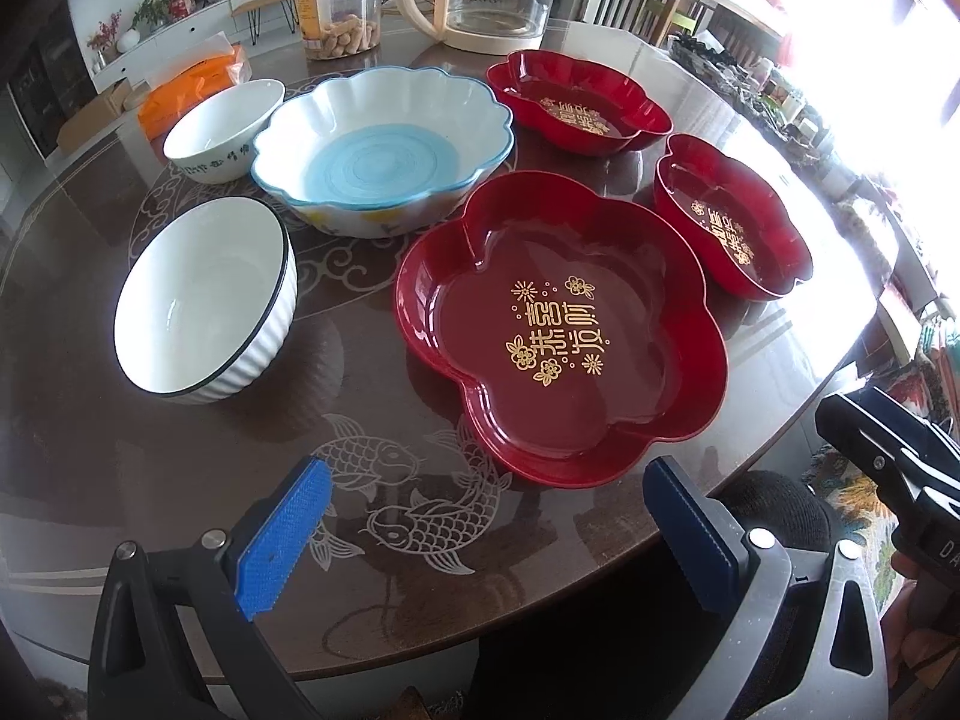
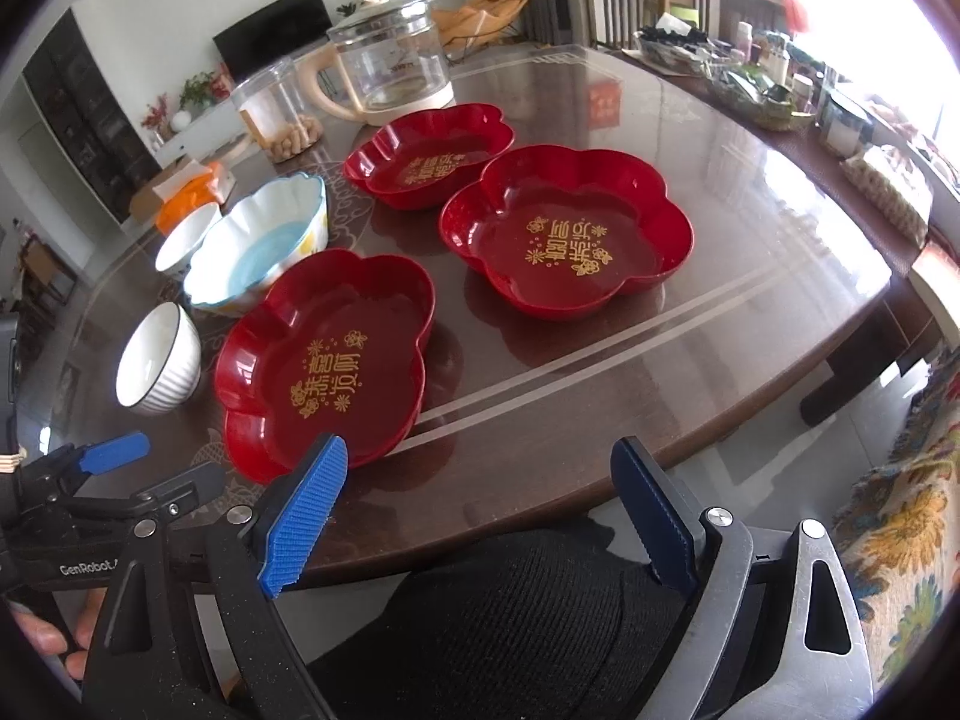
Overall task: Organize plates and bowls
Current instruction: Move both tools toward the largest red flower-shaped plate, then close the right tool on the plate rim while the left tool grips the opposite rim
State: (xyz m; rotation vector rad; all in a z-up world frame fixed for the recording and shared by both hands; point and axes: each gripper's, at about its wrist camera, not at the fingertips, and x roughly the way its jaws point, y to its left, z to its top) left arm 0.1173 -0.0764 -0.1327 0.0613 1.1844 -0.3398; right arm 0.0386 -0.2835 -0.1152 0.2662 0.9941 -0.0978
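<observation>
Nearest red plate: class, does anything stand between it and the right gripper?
Nothing visible does. The right gripper hangs open off the table's near edge, and only bare table lies between it and the nearest red plate. The ribbed white bowl sits off to the plate's left.

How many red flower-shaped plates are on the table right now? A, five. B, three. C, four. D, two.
B: three red plates show, the near plate, the right plate and the far plate; the other dishes are white or blue bowls.
</observation>
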